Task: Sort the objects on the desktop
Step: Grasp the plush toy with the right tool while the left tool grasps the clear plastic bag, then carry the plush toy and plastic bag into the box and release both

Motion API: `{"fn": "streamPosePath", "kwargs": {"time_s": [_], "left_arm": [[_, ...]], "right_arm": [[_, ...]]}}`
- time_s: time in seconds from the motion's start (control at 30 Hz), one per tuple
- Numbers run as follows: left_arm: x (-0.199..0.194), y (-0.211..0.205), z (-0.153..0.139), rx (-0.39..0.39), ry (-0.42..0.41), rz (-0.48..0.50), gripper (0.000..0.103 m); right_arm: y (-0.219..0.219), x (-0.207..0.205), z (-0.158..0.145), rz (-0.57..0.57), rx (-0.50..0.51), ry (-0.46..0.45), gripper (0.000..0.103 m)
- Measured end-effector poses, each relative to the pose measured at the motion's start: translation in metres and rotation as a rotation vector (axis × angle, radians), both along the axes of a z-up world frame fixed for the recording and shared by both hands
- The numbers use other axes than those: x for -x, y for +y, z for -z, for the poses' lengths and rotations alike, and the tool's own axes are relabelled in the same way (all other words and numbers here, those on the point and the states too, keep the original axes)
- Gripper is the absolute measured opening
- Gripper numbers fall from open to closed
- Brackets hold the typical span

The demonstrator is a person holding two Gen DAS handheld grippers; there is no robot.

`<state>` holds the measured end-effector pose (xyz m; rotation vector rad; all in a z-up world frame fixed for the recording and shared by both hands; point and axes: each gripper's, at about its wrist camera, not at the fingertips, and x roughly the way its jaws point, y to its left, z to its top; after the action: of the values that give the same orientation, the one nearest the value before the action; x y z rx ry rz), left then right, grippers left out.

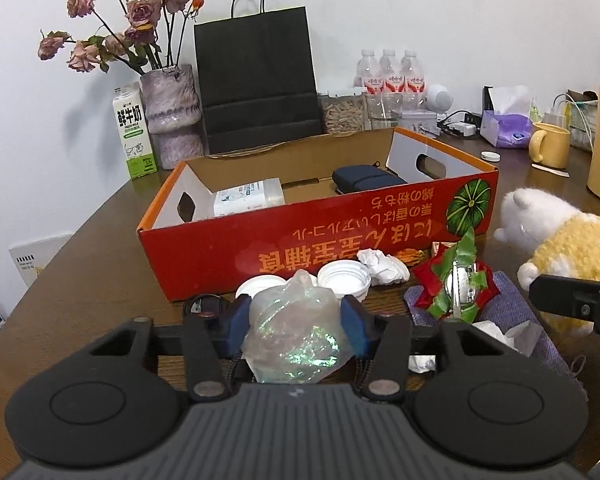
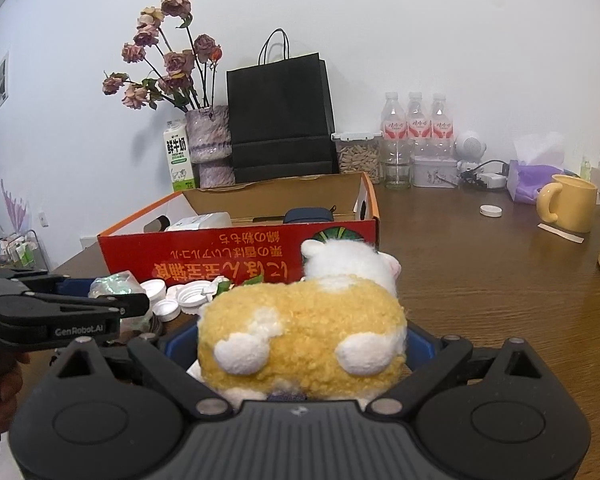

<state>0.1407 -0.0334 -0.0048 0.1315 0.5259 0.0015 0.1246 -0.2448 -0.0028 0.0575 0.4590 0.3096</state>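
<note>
My left gripper [image 1: 297,320] is shut on a crumpled iridescent plastic wrap [image 1: 296,336], with a blue pad pressed against each side. It sits just in front of the red cardboard box [image 1: 300,244]. The box holds a white bottle [image 1: 246,198] and a dark blue case [image 1: 364,180]. My right gripper [image 2: 302,344] is shut on a yellow-and-white plush toy [image 2: 304,332], which fills the space between its fingers. White caps [image 1: 344,280], a paper wad [image 1: 384,268] and a red-green bow [image 1: 456,284] lie by the box's front wall.
A purple cloth [image 1: 512,312] lies under the bow. Along the back stand a milk carton [image 1: 134,132], a vase of dried roses [image 1: 172,112], a black paper bag [image 1: 256,80] and water bottles [image 1: 392,72]. To the right are a yellow mug [image 1: 550,144] and a tissue pack [image 1: 504,120].
</note>
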Motion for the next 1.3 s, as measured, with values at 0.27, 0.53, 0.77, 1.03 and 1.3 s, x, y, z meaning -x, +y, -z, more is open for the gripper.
{"fn": "streamPosePath", "kwargs": {"time_s": [0.27,0.53,0.77,1.03,1.3], "left_arm": [[0.004,0.012,-0.007,0.053,-0.022,-0.016,0.025],[0.011,0.017,-0.032,0.118,-0.098,0.014,0.024],[-0.008,0.02,-0.068,0.147,-0.204,0.029,0.024],[-0.059,0.039,-0.092,0.219,-0.242,-0.028,0.024],[-0.124,0.059,-0.069,0.262,-0.136,-0.096,0.024]], "right_arm": [[0.003,0.001,-0.004,0.003,0.004,-0.013,0.097],[0.007,0.003,-0.021,-0.001,0.0,-0.072,0.097],[0.023,-0.022,-0.056,-0.035,0.017,-0.179,0.097],[0.049,-0.084,-0.083,-0.05,0.044,-0.239,0.097],[0.08,-0.156,-0.073,-0.047,0.096,-0.17,0.097]]}}
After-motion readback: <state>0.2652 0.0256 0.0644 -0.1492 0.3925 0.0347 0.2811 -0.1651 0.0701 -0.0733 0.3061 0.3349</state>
